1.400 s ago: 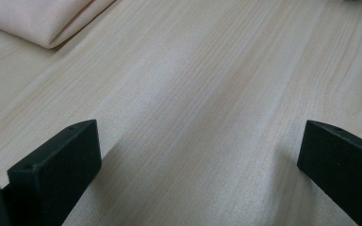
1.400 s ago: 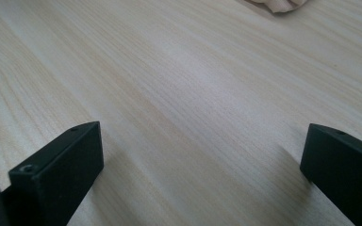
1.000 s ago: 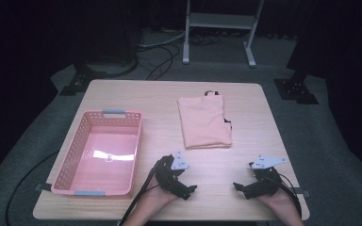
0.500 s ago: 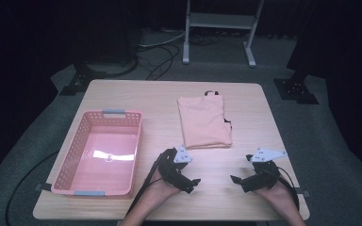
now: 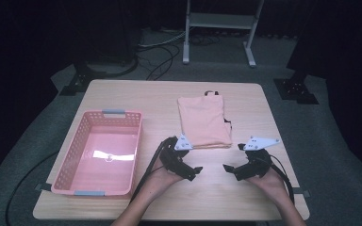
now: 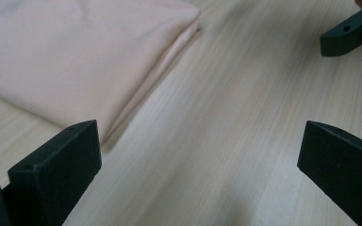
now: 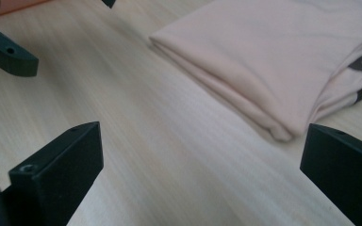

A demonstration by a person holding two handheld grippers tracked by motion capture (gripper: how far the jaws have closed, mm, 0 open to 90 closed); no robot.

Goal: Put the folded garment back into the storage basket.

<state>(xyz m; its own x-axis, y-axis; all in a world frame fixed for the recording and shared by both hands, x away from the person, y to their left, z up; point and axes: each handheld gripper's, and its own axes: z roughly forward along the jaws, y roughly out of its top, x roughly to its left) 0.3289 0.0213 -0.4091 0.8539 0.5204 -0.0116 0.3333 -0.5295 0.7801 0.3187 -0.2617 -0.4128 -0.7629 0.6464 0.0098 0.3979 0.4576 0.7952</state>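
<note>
Your left gripper (image 5: 194, 170) and right gripper (image 5: 228, 168) sit just short of the near edge of the folded pink garment (image 5: 204, 121), jaws wide apart on both, holding nothing and facing each other over bare wood. The garment lies flat on the wooden table (image 5: 245, 103), its far side showing a small dark loop and its right side a dark trim you can't read clearly. The pink plastic basket (image 5: 73, 157) stands well to the garment's left, a glare patch on its floor. Beyond the garment, the room is dark: grey carpet, cables, a metal stand (image 5: 219, 21).
</note>
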